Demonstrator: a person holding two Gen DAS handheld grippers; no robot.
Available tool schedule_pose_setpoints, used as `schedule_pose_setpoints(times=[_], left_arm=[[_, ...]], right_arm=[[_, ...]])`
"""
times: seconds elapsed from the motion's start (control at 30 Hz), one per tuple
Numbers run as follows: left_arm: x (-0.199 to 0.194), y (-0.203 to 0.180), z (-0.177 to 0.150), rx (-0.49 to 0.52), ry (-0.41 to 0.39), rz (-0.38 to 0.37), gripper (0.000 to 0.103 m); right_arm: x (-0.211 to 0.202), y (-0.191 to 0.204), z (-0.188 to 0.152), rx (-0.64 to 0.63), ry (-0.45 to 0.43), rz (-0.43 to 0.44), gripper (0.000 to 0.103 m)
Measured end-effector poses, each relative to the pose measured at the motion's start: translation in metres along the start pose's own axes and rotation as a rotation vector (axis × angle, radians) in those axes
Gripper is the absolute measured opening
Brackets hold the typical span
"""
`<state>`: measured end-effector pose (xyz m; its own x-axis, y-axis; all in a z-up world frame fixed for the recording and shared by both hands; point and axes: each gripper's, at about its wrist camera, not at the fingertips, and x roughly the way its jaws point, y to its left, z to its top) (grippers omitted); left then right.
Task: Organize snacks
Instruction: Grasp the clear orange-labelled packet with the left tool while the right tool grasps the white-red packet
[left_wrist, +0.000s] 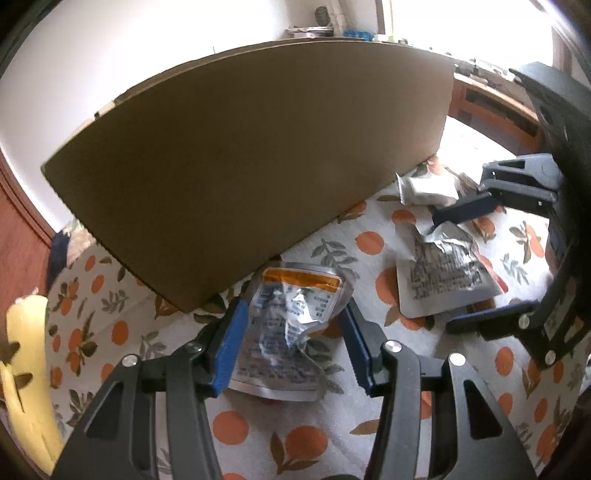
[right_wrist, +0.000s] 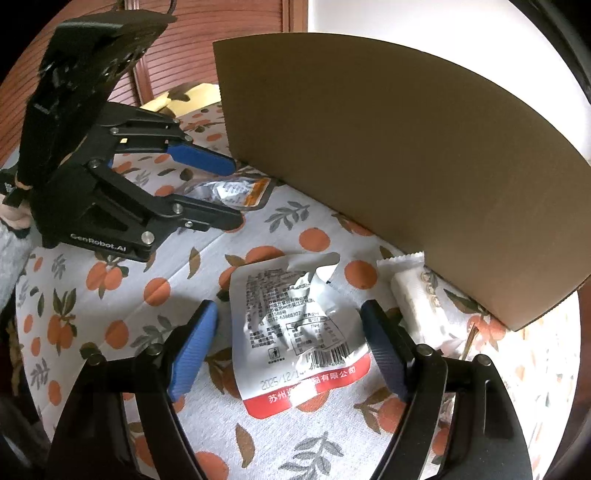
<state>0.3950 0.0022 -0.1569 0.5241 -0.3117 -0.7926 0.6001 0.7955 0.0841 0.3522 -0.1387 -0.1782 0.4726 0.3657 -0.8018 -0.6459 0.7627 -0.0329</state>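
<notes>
My left fingers released, straddling orange-topped packet, pads not touching. My right fingers released around red-edged packet on desk. White bar just right; cardboard box beyond fingertips.

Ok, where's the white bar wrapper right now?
Right wrist view: the white bar wrapper lies on the tablecloth against the cardboard box's base, just right of the red-edged pouch.
</notes>
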Motion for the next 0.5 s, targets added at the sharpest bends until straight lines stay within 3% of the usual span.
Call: schedule_pose_setpoints(times=[0.13,0.2,0.33,0.37,0.5], left_arm=[[0.000,0.003,0.002,-0.022,0.006,-0.004,0.039],[-0.003,0.002,0.002,-0.047,-0.001,0.006,0.029],[-0.010,-0.003,-0.003,-0.097,-0.005,-0.007,0.027],[-0.014,-0.004,-0.005,-0.107,-0.009,-0.002,0.022],[-0.030,-0.006,-0.012,-0.198,-0.027,-0.039,0.022]], right_arm=[[-0.001,-0.002,0.000,0.008,-0.005,-0.003,0.076],[-0.005,-0.007,-0.003,0.014,-0.009,-0.007,0.072],[-0.005,-0.008,-0.002,0.011,-0.010,-0.014,0.068],[-0.007,-0.008,-0.003,0.010,-0.011,-0.013,0.067],[-0.010,-0.010,-0.004,0.026,-0.008,-0.014,0.064]])
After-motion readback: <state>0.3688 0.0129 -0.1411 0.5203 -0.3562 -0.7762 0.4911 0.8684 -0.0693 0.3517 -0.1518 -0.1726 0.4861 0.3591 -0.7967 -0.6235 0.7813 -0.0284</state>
